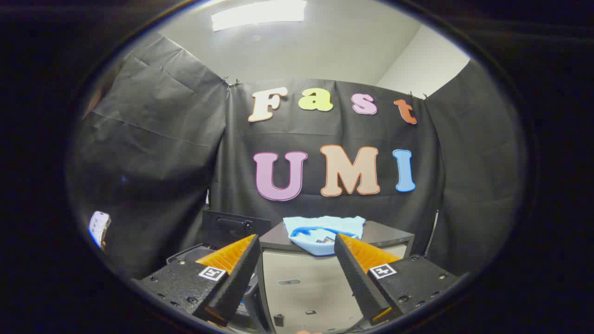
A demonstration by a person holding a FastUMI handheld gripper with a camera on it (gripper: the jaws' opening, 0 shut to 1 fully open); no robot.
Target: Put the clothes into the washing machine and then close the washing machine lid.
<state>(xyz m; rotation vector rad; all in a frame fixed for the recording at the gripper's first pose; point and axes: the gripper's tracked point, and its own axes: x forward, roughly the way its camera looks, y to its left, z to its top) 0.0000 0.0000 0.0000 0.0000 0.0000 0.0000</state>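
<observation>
Inside the black-draped booth, a washing machine [199, 253] sits low at the left, its dark lid [234, 227] standing raised against the cloth wall; only part of its top shows past the gripper's left finger [234, 273]. Just right of it stands a pale cabinet [301, 283] with a dark top, and on the near edge of that top lies a light blue garment [320, 232], crumpled and spilling slightly over the front. The gripper [297, 273] is held level and pointed toward the cabinet front, its two fingers spread wide with nothing between them. The garment lies beyond the fingertips and a little higher, between the two fingers and nearer the right one, whose tip overlaps its lower right corner in the gripper view; no contact can be made out. Far left, against the cloth, a small lit object [99, 228] shows, too blurred to identify. A ceiling light [259, 14] glows above.
</observation>
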